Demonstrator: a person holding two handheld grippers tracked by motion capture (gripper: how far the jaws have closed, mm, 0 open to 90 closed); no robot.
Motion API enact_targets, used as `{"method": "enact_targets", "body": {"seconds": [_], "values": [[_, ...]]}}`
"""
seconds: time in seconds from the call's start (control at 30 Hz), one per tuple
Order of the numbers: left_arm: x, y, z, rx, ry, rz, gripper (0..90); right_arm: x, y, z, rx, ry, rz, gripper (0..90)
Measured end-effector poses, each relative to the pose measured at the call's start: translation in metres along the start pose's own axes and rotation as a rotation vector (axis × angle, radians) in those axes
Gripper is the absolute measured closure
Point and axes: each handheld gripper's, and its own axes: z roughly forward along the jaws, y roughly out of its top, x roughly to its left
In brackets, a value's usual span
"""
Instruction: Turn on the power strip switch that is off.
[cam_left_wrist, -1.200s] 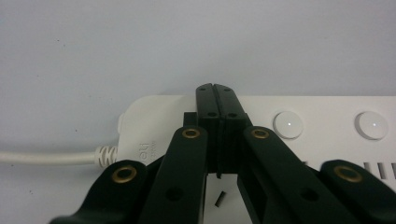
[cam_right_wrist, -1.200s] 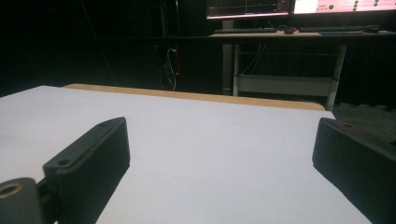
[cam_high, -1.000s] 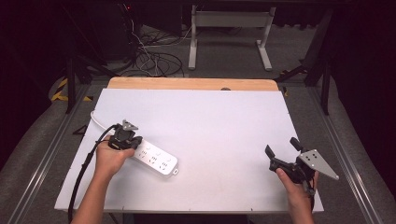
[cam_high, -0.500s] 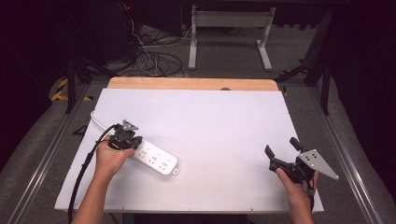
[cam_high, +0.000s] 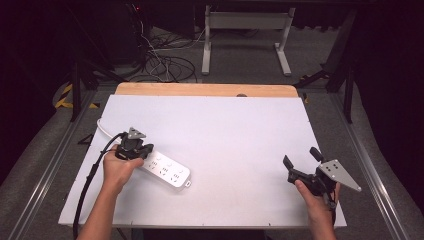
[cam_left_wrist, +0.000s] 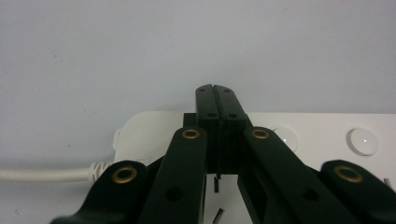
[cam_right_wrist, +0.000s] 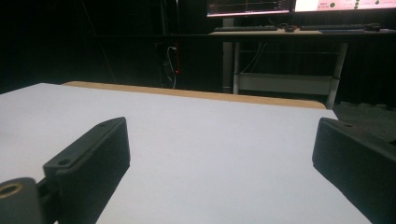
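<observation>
Left gripper (cam_high: 134, 148) jaws fully closed, empty, tips over power strip (cam_high: 167, 170). Right gripper (cam_high: 302, 163) jaws wide apart, holding nothing.

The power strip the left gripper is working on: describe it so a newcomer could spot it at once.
Start from the white table with a wooden strip along its far edge. On its near left part lies a long white power strip, set at a slant, with a white cord running off its left end. It is the one thing lying on the table, and the shut left gripper sits over its cord end.
</observation>
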Motion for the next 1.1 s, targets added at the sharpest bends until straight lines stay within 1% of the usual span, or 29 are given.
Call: {"method": "enact_targets", "body": {"seconds": [0.03,0.13,0.17,0.27,0.33,0.37,0.4,0.5,0.67,0.73,0.77,0.87,0.9,1.0,1.1], "values": [[0.000,-0.002,0.000,-0.015,0.008,-0.007,90.0,0.000,0.000,0.000,0.000,0.000,0.000,4.6],[0.002,-0.006,-0.005,-0.064,0.011,-0.016,90.0,-0.001,0.000,0.001,-0.001,-0.004,0.000,4.6],[0.003,-0.008,-0.009,-0.084,0.021,-0.011,90.0,-0.001,0.000,0.000,-0.001,-0.005,-0.001,4.6],[0.003,-0.012,-0.018,-0.132,0.032,-0.018,90.0,-0.001,0.000,0.000,0.000,-0.004,-0.002,4.6],[0.003,-0.015,-0.022,-0.161,0.029,-0.021,90.0,0.000,0.000,0.000,-0.002,-0.003,-0.001,4.6],[0.004,-0.016,-0.025,-0.181,0.033,-0.017,90.0,0.000,0.000,0.001,-0.002,-0.003,-0.001,4.6],[0.004,-0.017,-0.028,-0.193,0.034,-0.011,90.0,0.000,0.000,0.001,-0.001,-0.002,-0.001,4.6],[0.004,-0.019,-0.033,-0.225,0.037,-0.024,90.0,0.001,0.000,0.001,0.002,-0.005,-0.001,4.6],[0.001,-0.020,-0.042,-0.273,0.040,-0.014,90.0,0.001,0.000,0.002,0.002,-0.002,-0.002,4.6],[-0.003,-0.022,-0.048,-0.304,0.058,0.008,90.0,0.000,0.000,0.002,0.001,-0.001,-0.002,4.6],[-0.004,-0.023,-0.049,-0.318,0.067,0.011,90.0,0.000,0.000,0.002,0.001,-0.002,-0.003,4.6],[-0.007,-0.028,-0.058,-0.376,0.095,0.003,90.0,0.001,0.000,0.001,0.002,-0.003,-0.003,4.6],[-0.008,-0.030,-0.060,-0.399,0.105,-0.006,90.0,0.001,0.000,0.001,0.002,-0.006,-0.001,4.6],[-0.012,-0.035,-0.069,-0.449,0.131,-0.019,89.9,0.001,0.000,0.002,0.001,-0.004,-0.003,4.6],[-0.014,-0.036,-0.076,-0.490,0.134,-0.029,89.9,0.001,0.000,0.002,0.002,-0.003,-0.006,4.6]]}}
